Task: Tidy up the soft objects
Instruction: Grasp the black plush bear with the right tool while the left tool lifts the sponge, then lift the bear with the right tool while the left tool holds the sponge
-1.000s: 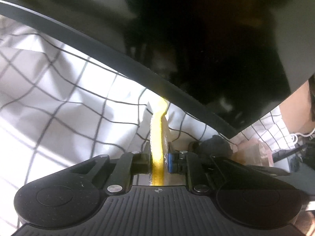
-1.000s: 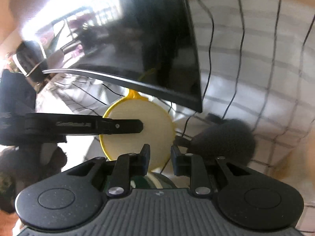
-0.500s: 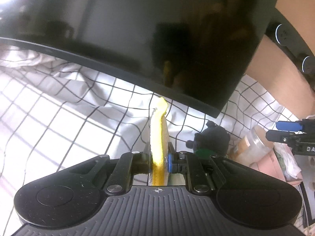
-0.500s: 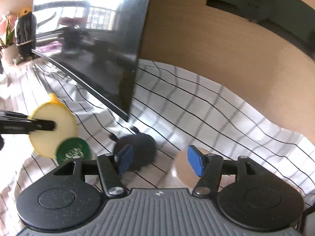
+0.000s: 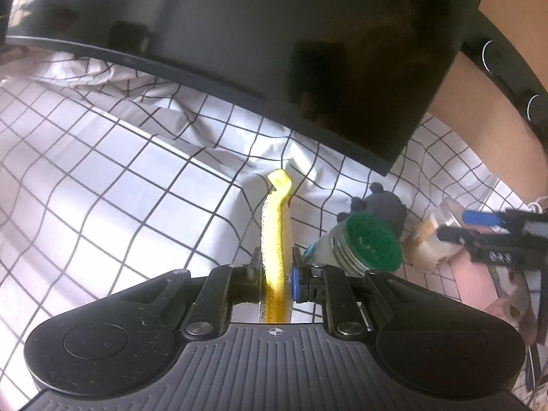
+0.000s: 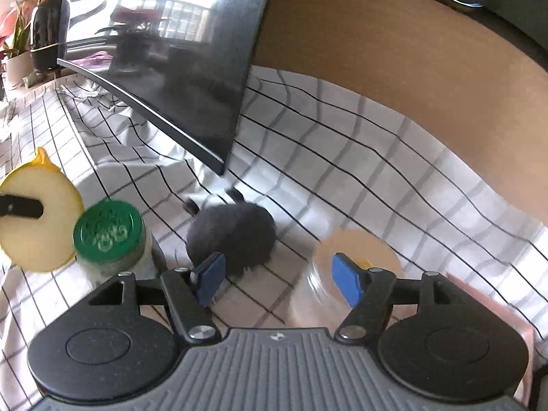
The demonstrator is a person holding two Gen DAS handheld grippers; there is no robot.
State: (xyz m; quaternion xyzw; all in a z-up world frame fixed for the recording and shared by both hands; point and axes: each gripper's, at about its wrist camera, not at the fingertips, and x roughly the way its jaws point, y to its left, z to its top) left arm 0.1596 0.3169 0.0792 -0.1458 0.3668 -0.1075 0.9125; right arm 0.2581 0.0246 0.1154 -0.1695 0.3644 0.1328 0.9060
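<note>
Left wrist view: pad [image 5: 275, 233], yellow-rimmed and seen edge-on, clamped in left gripper [image 5: 275, 267], fingers narrow on its lower part, yellow tab uppermost. Held off cloth [image 5: 102, 188] and in front of monitor [image 5: 274, 51], no longer tucked beneath its lower edge as one second ago. Pulled back and out steadily over that second, with more cloth and room now in sight.

Right wrist view: same pad [image 6: 37, 212] shown face-on at far left, pale disc with yellow rim, crossed by one left finger. Right gripper [image 6: 277, 281] empty, blue pads spread wide, against nearly closed a second ago and already apart half a second ago. Withdrawn from pad as well, now hovering near plush [image 6: 233, 236] and clear jar [image 6: 342, 267].

Likely meaning for task: pad freed from under monitor and ready to be carried to a place; plush, dark and lying on cloth near monitor's corner, probably next soft item, with open right fingers suited to it. Destination not visible.

Nearby: green-lid jar [image 6: 108, 229] just beside pad, upright; clear jar blurred, tan lid on top.

Surface: white cloth with black grid, creased and rucked up under monitor. Room: tan wall [image 6: 411, 68] behind, plant [image 6: 13, 44] at far left, window glare mirrored in glossy screen.
</note>
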